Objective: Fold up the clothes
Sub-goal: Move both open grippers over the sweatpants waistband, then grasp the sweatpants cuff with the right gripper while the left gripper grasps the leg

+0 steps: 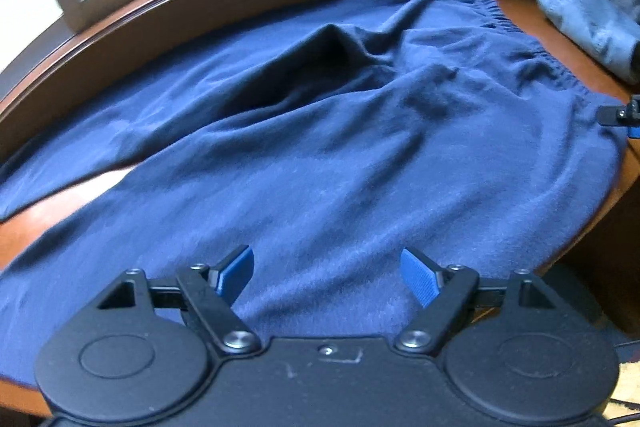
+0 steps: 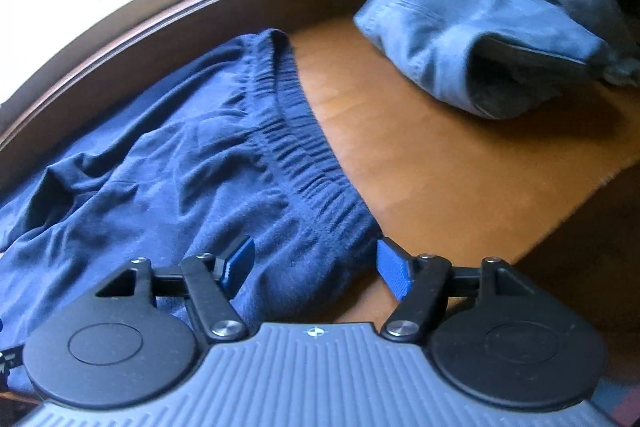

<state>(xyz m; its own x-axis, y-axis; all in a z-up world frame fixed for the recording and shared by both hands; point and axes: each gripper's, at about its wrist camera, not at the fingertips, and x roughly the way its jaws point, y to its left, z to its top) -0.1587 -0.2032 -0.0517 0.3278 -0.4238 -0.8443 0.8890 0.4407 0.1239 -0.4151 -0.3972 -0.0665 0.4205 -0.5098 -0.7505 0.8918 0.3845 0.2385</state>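
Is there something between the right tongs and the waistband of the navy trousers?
Nothing visible is in the way. The right tongs are open directly over the corner of the elastic waistband of the navy trousers. The folded light-blue garment lies apart, farther back on the wooden table.

The left gripper [image 1: 328,277] had a black body with two round discs, black linkage arms with silver screws, and blue ribbed pads [image 1: 416,277]. The right gripper [image 2: 316,267] matched it, but its near body was grey and ridged, marked with a small crosshair.
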